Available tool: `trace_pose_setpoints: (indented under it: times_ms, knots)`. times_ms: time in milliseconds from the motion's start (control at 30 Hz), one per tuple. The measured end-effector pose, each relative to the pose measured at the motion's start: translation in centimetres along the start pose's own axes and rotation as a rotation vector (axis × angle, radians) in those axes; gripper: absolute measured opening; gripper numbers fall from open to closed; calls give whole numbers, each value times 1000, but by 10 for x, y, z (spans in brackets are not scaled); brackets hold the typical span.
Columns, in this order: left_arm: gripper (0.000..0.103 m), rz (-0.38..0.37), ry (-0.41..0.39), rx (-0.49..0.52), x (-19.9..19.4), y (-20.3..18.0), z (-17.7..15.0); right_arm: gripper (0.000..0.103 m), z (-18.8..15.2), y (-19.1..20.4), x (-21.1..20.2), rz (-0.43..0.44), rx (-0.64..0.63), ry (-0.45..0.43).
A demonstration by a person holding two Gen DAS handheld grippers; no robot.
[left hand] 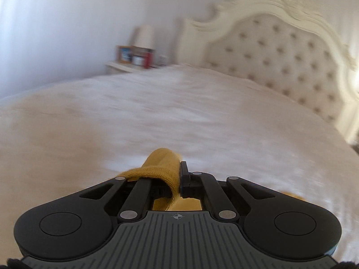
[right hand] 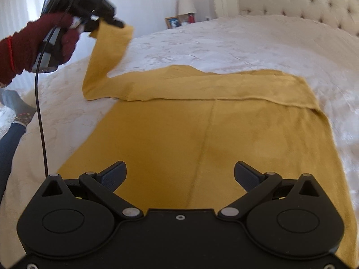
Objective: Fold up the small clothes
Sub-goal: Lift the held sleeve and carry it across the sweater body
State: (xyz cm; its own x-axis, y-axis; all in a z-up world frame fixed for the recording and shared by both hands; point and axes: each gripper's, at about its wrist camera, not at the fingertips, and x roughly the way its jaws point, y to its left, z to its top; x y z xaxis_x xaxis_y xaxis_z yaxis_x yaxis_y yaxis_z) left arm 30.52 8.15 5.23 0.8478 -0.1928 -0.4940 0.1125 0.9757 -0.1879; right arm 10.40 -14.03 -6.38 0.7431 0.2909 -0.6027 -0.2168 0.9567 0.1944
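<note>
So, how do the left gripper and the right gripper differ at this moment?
The left gripper is shut on the sleeve of the yellow garment; the right gripper is open and holds nothing. The left gripper is raised above the bed, with the sleeve hanging from it; the right gripper is low over the flat body of the garment. Both are black two-finger tools.

No text, brand, label or number can be read in either view. The only sign is a small crosshair mark (left hand: pixel 177 216), a circle crossed by two lines, on the near ribbed grey plate of the left gripper (left hand: pixel 179 176). The framed pictures (left hand: pixel 124 54) and the red container (left hand: pixel 146 60) on the far nightstand (left hand: pixel 119 66) are too blurred to read.
</note>
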Motion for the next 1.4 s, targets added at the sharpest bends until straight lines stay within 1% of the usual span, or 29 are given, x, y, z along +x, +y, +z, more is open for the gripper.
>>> trace_pose_setpoints:
  times_ms: [100,200,300,367,433,467,500,600,667,700,767,800,833,867,1000,1100,1233,1333,1400]
  knots:
    - [4,-64,31,38,15,-44,-15,102,-4,-13,-3,-18,32,1]
    - [4,-123,82,42,34,-68,-36,102,-8,-24,-4,-28,60,4]
    - [4,-147,135,74,46,-84,-56,102,-10,-32,-3,-39,87,12]
    - [4,-154,137,70,47,-85,-70,102,-11,-37,-3,-42,102,19]
    - [4,-156,125,42,39,-74,-73,102,-11,-40,-5,-43,105,17]
    - [4,-149,111,18,35,-63,-72,102,-10,-41,-5,-43,101,15]
    - [4,-141,97,2,35,-64,-70,102,-8,-41,-4,-41,94,13]
    - [4,-106,42,-28,20,-38,-52,96,2,-40,1,-22,72,-1]
    - [4,-81,10,-26,11,-15,-34,83,16,-38,9,10,56,-13]
    - [4,-68,-7,-25,5,-5,-27,80,24,-35,15,25,47,-19]
    - [4,-41,-43,-36,-6,19,-11,64,44,-28,30,44,12,-43]
    - [4,-28,-57,-43,-10,28,-4,60,53,-22,38,51,-12,-54]
    - [4,-14,-73,-51,-15,37,2,54,63,-16,48,58,-38,-62]
    - [4,2,-91,-60,-21,47,8,51,73,-8,59,66,-61,-69]
    - [4,50,-133,-82,-35,72,22,50,105,24,103,123,-114,-82]
    - [4,70,-141,-84,-38,83,25,50,125,57,134,144,-168,-93]
    - [4,74,-132,-95,-40,93,22,50,131,92,168,167,-223,-61]
    - [4,66,-124,-105,-42,102,19,51,122,110,185,136,-272,-17]
    - [4,59,-121,-112,-42,103,18,50,119,114,197,54,-306,7]
